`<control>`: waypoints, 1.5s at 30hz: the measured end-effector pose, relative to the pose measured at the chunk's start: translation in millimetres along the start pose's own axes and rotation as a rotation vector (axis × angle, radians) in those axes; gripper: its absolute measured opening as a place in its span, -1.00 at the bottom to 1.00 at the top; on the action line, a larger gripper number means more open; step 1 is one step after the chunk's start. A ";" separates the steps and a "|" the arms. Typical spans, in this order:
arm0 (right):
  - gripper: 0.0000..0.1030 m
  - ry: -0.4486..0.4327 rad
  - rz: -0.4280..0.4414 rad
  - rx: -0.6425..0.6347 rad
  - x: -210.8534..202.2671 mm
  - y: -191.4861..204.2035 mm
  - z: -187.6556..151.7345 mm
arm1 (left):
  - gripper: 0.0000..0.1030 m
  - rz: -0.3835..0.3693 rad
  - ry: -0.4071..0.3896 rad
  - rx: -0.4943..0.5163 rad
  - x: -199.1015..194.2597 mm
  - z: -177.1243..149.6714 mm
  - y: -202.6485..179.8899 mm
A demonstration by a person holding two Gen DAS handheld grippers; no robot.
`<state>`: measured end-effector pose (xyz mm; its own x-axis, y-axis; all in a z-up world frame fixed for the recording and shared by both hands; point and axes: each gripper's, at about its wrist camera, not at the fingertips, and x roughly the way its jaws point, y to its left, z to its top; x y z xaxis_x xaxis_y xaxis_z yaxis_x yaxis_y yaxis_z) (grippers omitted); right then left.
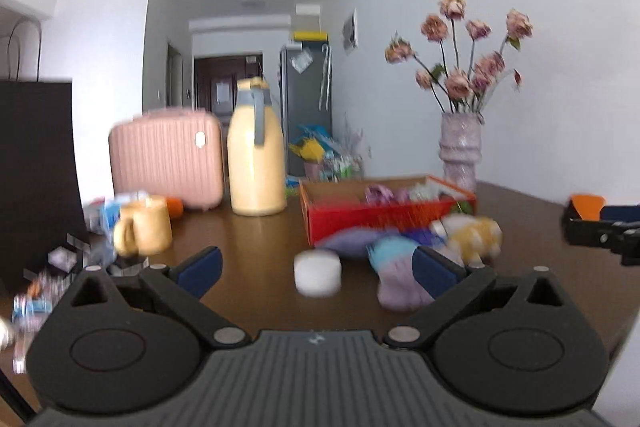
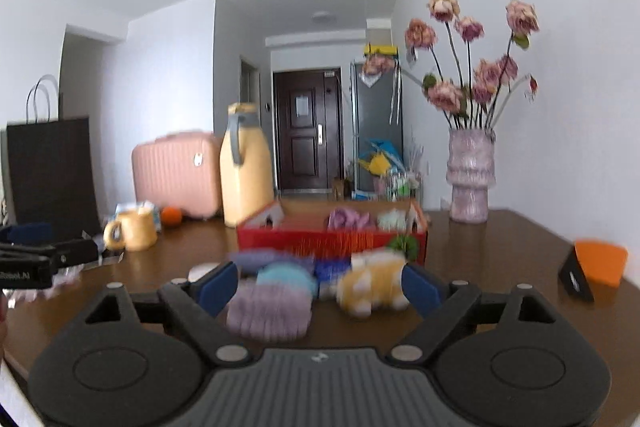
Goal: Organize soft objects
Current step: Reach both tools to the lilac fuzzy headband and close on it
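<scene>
Soft toys lie heaped on the brown table (image 2: 500, 247) just in front of a red box (image 2: 332, 241) that already holds a few: a lilac-and-blue plush (image 2: 270, 307) beside a yellow-and-white one (image 2: 374, 285), both blurred. The right gripper (image 2: 318, 287) is spread wide and empty near them. The left gripper (image 1: 318, 269), also wide open, grips nothing, with a small white, seemingly cylindrical object (image 1: 318, 277) ahead between its fingers.
</scene>
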<state>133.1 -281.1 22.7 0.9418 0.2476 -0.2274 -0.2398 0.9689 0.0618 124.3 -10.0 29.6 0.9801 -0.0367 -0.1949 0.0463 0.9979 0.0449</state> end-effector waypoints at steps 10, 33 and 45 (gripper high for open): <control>0.72 0.129 0.081 0.080 -26.9 17.3 -53.4 | 1.00 -0.051 0.141 -0.027 -34.4 -51.4 1.3; 0.15 0.246 0.120 0.134 130.3 -12.8 15.1 | 0.29 -0.234 0.359 -0.237 143.4 3.5 -1.1; -0.59 0.353 0.185 0.180 192.0 -12.0 -5.4 | -0.71 -0.335 0.514 -0.343 203.2 -17.6 -7.3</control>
<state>315.5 -245.1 -27.0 0.7407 0.4337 -0.5132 -0.3227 0.8995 0.2945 319.8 -23.8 -27.6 0.7048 -0.3996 -0.5862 0.1835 0.9009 -0.3934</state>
